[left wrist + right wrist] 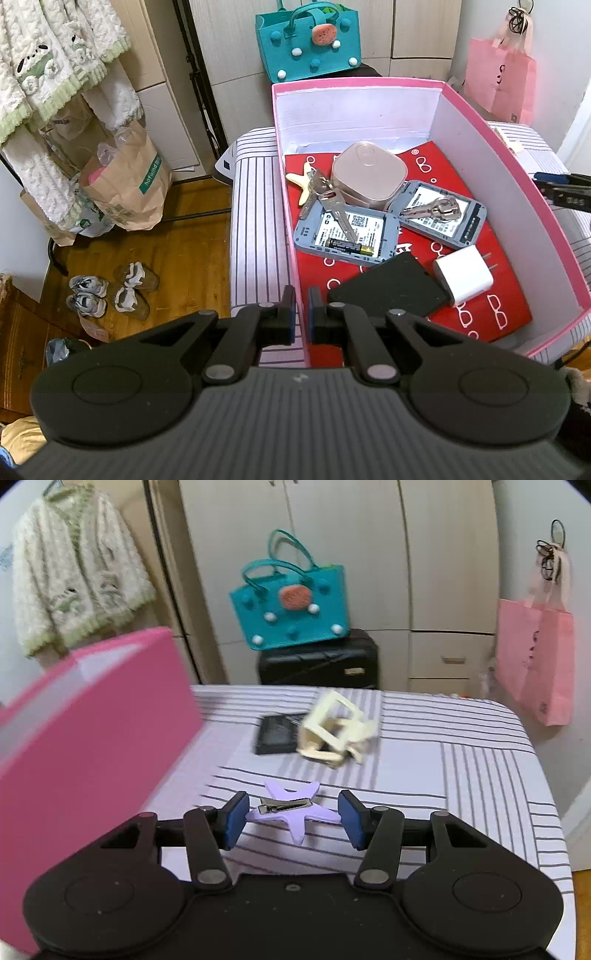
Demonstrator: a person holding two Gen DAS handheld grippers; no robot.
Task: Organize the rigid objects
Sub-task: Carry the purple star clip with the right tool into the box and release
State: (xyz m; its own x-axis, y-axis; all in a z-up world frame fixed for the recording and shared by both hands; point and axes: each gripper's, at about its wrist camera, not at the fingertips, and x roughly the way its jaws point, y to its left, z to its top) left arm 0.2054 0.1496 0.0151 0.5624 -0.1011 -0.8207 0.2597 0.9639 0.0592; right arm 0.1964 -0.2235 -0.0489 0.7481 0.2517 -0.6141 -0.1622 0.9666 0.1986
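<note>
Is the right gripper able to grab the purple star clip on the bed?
Probably yes. The purple star clip lies flat on the striped bedcover, right between the open fingers of the right gripper. Nothing sits in the way; the pink box is off to the side.

The left hand-held gripper (pixel 301 308) clamps the pink box's (pixel 517 206) near wall, keys (pixel 332 206) inside.

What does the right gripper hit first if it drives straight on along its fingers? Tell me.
Most likely the purple star hair clip: it lies on the striped cover, between the open fingers of the right gripper, apparently untouched. Beyond it come the cream claw clip and a black card; depth is uncertain.
</note>
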